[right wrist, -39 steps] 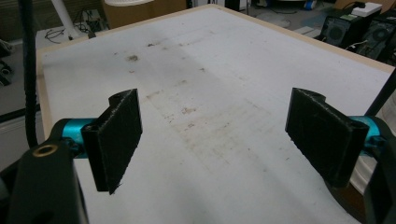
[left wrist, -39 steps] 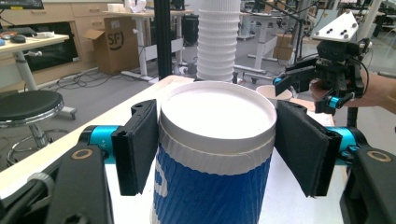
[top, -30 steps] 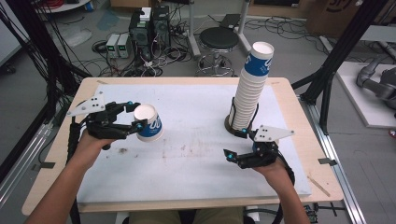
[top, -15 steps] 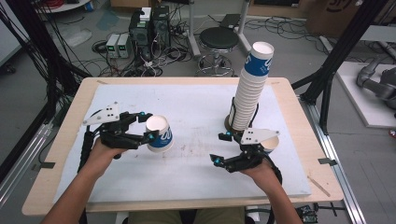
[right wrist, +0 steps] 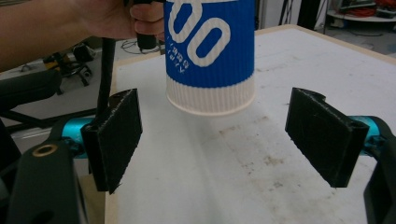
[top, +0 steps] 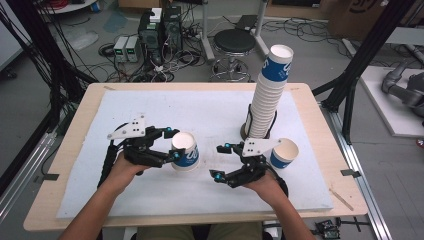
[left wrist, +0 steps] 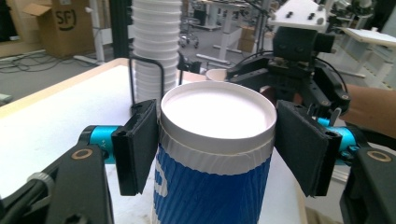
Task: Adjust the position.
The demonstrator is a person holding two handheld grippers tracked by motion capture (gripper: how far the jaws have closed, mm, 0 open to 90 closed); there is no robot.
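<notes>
**Paper cup held between two hand-held grippers over a white mat**

Workshop floor with cables, a stool and equipment boxes lies behind a wooden table [top: 60, 165] covered by a white mat [top: 210, 115]. At left, the left gripper [top: 172, 145] pinches a blue-and-white paper cup [top: 186, 152] just below its rolled rim, one pad on each side, as the left gripper view shows [left wrist: 215, 140]. The cup hangs upright and lifted off the mat, its ribbed base visible in the right gripper view [right wrist: 211, 60]. At centre, the right gripper [top: 220, 161] points toward the cup with its jaws spread and nothing between them. Behind it rises a tall stack of cups [top: 267, 95] in a black holder, and at right a second cup [top: 284, 152] stands on the mat.

Handling, as judged: the cup is light, thin-walled and easily crushed, and its corrugated sleeve offers good friction. The stiffest hold is close under the rim or at the base ring; mid-wall pressure would likely dent it. A second grip is best taken low on the ribbed base, with gentle force.
</notes>
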